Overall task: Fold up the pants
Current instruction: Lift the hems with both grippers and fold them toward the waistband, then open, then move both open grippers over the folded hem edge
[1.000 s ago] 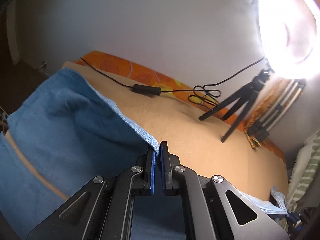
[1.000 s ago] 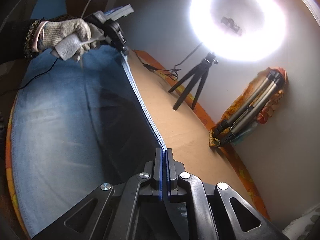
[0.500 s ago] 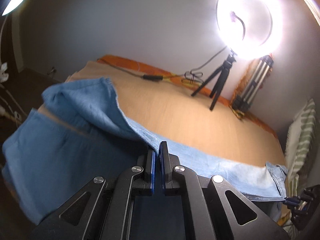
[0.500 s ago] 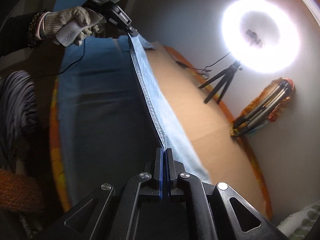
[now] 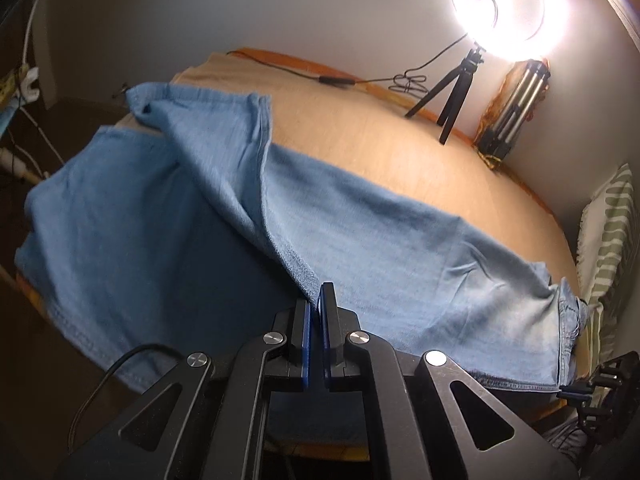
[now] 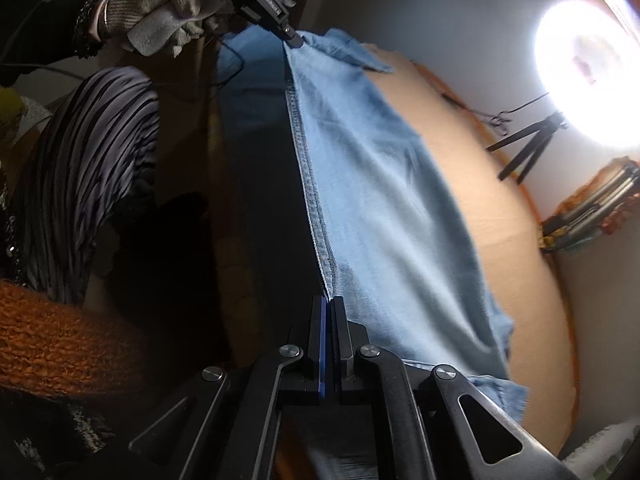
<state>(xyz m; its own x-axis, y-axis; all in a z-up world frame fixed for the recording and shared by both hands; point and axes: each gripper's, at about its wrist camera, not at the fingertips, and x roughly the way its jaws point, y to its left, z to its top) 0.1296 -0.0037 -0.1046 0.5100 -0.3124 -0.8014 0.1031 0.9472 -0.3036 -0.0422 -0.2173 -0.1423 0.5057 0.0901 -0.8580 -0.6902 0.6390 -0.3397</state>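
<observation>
Light blue denim pants (image 5: 360, 232) lie along the near side of a tan table (image 5: 380, 148). My left gripper (image 5: 316, 300) is shut on the seam edge of one leg, lifted into a ridge. In the right wrist view the pants (image 6: 380, 184) hang as a taut fold, stitched seam uppermost. My right gripper (image 6: 329, 304) is shut on the near end of that seam. The left gripper (image 6: 294, 40), held by a gloved hand (image 6: 160, 12), pinches the far end. A hem (image 5: 568, 312) droops at the table's right end.
A ring light (image 5: 496, 4) on a small black tripod (image 5: 452, 92) stands at the back by the wall, with a folded tripod (image 5: 516, 108) and a black cable (image 5: 336, 80) beside it. A striped cushion (image 5: 608, 240) lies at the right. The person's striped garment (image 6: 80, 168) is to the left.
Both grippers have drawn the held seam back toward the table's near edge and slightly down. The lifted layer now lies folded over more of the pants, leaving more bare table behind.
</observation>
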